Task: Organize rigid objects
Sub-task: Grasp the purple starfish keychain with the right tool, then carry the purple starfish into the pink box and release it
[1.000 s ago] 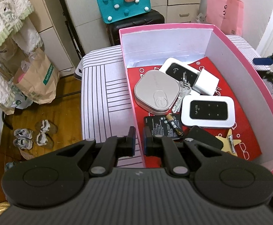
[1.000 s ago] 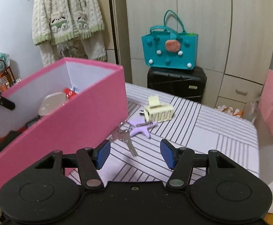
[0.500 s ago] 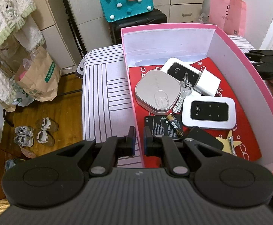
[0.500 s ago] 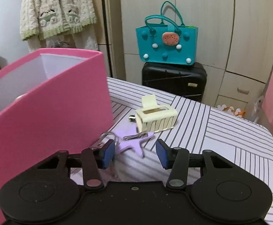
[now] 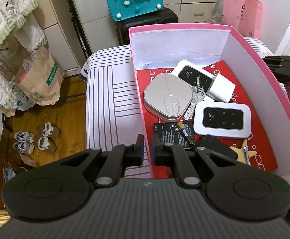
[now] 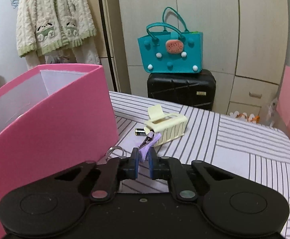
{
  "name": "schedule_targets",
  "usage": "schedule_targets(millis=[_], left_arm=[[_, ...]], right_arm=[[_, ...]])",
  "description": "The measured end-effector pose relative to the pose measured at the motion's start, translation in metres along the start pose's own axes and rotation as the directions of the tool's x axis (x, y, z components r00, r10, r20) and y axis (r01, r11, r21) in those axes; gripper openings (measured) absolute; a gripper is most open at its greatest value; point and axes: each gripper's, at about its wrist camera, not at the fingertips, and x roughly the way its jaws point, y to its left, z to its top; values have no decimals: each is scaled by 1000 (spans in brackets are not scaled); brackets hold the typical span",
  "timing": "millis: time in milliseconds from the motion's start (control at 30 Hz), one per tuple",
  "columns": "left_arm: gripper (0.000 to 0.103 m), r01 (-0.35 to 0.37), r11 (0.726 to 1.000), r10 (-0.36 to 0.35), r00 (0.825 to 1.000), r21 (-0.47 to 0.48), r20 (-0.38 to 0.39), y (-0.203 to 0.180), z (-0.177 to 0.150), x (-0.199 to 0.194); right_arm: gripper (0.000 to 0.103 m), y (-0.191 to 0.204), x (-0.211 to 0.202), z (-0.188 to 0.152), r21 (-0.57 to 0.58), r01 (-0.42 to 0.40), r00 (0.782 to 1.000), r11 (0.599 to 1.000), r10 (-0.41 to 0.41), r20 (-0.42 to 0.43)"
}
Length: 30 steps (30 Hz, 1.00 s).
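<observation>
Now-closed right gripper (image 6: pixel 143 164) (around purple star clip (image 6: pixel 148 150))

Even, soft indoor light fills both views, with faint shadows. Fisheye distortion bends the tall cream wardrobe doors (image 6: pixel 204 29) and the striped white worktop (image 6: pixel 234 139) toward the edges. Dark vignette cuts the right view's top corners.

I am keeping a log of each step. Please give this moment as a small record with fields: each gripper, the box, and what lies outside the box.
left gripper: shut on the near wall of the pink box
right gripper: shut on the purple star hair clip
inside box: two pocket Wi-Fi routers, silver case, keys, white charger, batteries
outside box on striped table: cream clip, a battery, key ring
</observation>
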Motion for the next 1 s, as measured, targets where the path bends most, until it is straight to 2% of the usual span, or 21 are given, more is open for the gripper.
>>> schedule_targets(millis=[200,433,600,733,833,1000], left_arm=[[7,5,1000,-5,1000,0,7,0,0,2],[7,24,1000,-24,1000,-8,9,4,-3,3],[7,34,999,-34,999,-5,14,5,-4,2],[7,29,999,-29,999,13,12,4,-4,1],[7,30,999,-31,999,20,12,4,-4,1],[8,33,999,-33,999,25,15,3,-5,0]], right_arm=[[12,0,-13,-2,29,-9,1000,1000,9,2],[12,15,-50,7,10,-31,999,999,30,39],[12,30,-87,21,12,-85,992,996,84,91],[12,43,-113,38,12,-160,981,987,158,110],[12,54,-121,50,12,-238,968,971,237,79],[12,79,-108,62,8,-329,944,944,329,-27]])
